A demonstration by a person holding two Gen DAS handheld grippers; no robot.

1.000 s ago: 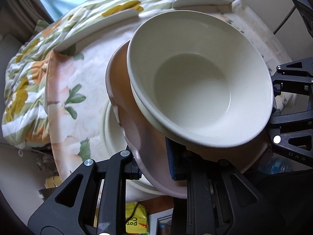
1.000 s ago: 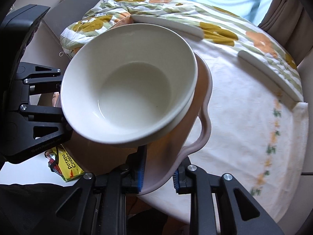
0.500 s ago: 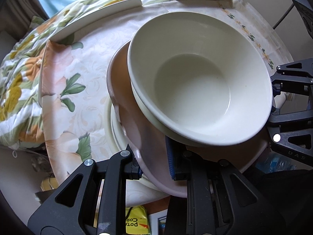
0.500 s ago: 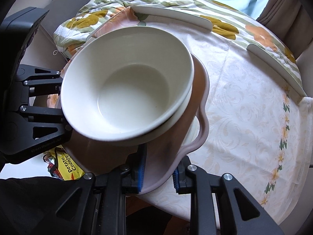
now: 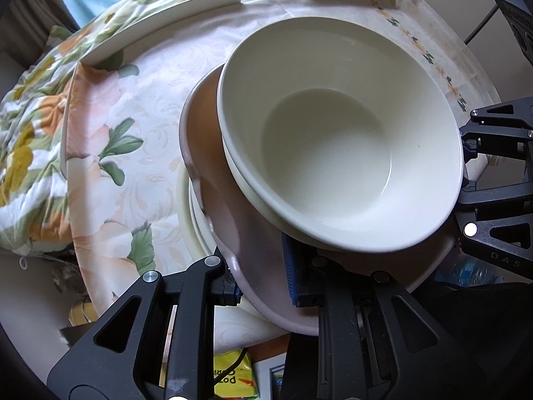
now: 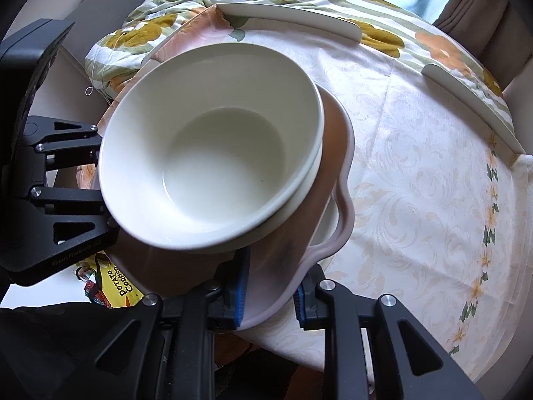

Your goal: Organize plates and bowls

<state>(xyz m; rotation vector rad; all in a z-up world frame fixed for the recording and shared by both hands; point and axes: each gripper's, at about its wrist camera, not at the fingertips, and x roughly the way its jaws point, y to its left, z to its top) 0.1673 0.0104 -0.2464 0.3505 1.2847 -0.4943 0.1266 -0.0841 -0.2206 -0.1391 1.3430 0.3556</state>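
Grippers, left (image 5: 261,286) and right (image 6: 271,295), clench opposite rims of a pink plate (image 5: 206,166) bearing stacked bowls (image 5: 339,146), poised just above a cream plate (image 5: 186,206) on the table's near edge.

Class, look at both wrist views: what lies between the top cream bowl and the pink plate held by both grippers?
A second cream bowl, nested under the top bowl, sits on the pink plate; both wrist views show its rim.
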